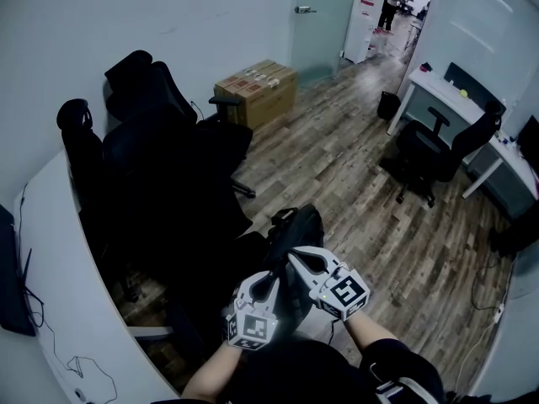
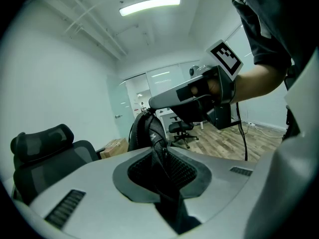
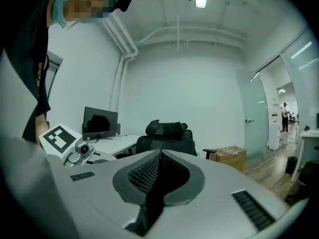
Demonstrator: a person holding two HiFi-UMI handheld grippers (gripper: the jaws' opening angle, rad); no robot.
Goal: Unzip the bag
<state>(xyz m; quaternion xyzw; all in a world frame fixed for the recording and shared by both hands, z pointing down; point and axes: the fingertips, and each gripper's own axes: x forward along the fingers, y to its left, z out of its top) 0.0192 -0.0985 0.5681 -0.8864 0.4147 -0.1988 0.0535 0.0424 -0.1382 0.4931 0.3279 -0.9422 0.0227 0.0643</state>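
Note:
The black bag (image 1: 295, 230) hangs in front of me, low in the head view. My left gripper (image 1: 271, 283) comes at it from the lower left, and in the left gripper view this left gripper (image 2: 160, 156) is shut on a black strap (image 2: 154, 133) of the bag, which runs up between the pads. From the right, my right gripper (image 1: 295, 257) reaches the bag's top; its tip (image 2: 151, 103) sits right over the bag (image 2: 142, 131). In its own view the right gripper (image 3: 159, 156) is shut, with nothing showing between the jaws.
Black office chairs (image 1: 160, 150) crowd the space left of the bag, beside a curved white desk (image 1: 50, 251). A cardboard box (image 1: 257, 87) stands by the far wall. Another chair (image 1: 429, 154) and desk (image 1: 446, 91) are at right. A person (image 1: 389, 5) stands far off in the doorway.

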